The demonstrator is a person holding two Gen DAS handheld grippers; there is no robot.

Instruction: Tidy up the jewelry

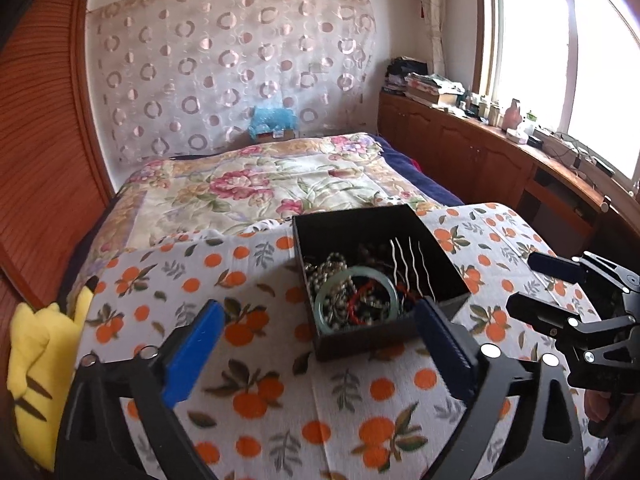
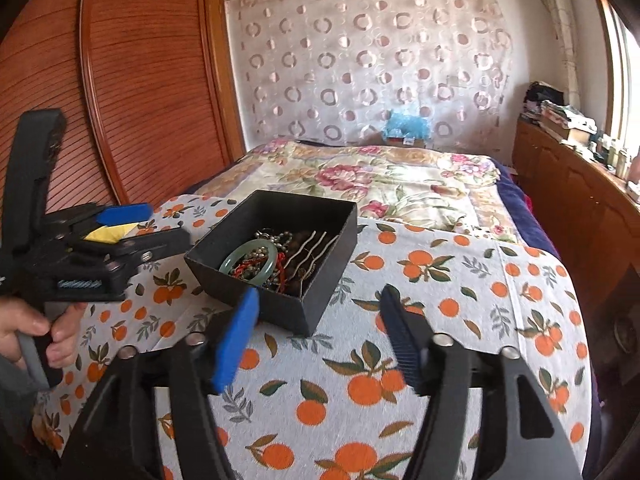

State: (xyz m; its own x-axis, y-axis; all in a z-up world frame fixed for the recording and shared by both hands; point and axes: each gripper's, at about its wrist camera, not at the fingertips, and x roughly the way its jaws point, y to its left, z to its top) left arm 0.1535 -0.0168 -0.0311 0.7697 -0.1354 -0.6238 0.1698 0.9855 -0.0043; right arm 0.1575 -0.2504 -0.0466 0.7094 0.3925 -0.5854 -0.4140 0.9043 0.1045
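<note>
Both grippers, left (image 1: 320,344) and right (image 2: 316,336), jaws spread, empty; hairpins (image 1: 408,266) in black box (image 1: 360,344) lie lengthwise toward bed (image 1: 256,184).

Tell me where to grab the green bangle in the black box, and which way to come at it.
Grip the green bangle on its near arc, coming straight down from above. It lies flat on the tangled beads against the black box wall, so one finger could go inside the ring and one outside. The right gripper is open and looks well placed.
</note>
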